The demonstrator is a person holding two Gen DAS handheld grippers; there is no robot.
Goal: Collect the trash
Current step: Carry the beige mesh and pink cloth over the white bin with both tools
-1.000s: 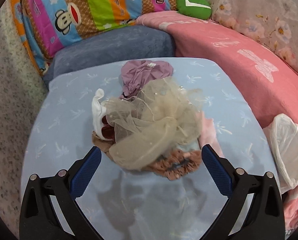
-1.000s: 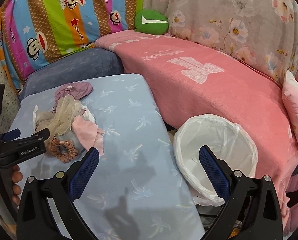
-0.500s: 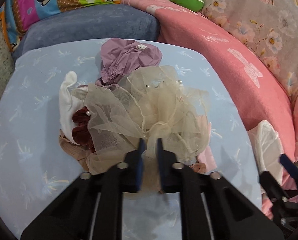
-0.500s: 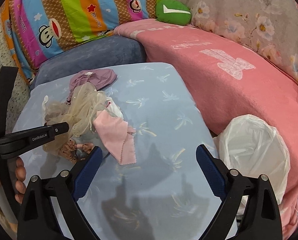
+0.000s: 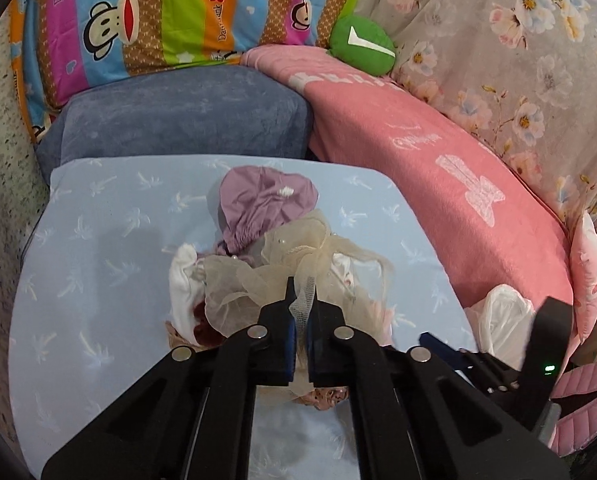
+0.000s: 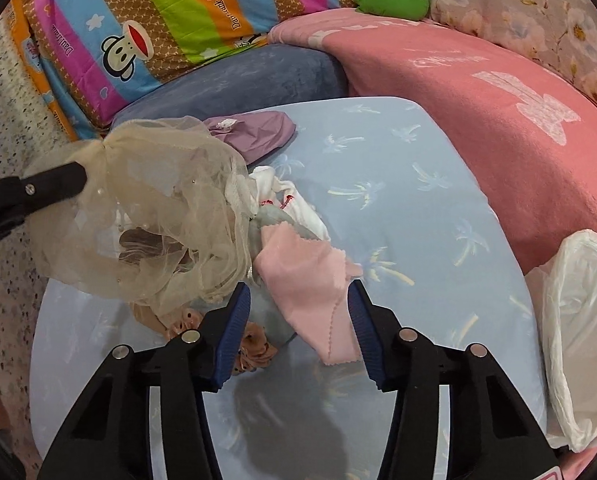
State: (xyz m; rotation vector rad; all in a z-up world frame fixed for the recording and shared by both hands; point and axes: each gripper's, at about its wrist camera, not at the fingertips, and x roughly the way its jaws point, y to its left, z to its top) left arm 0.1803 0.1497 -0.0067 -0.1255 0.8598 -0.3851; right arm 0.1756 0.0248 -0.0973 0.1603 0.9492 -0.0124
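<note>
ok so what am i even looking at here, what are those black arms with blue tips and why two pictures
No robot here: a person holds a two-fingered claw in each hand, and each claw carries a wide-angle camera looking along its fingers. So the two pictures are the same moment seen from the left claw and from the right one.

Both look down at a table under a pale blue cloth, with a pile of scraps on it: a beige tulle piece, a purple cloth, a pink cloth, and scrunchies. A bin lined with a white bag stands to the right.

The left claw is shut on the tulle, which hangs lifted from its tips. The right claw has been closing around the pink cloth; its pads are not yet pressing it.
</note>
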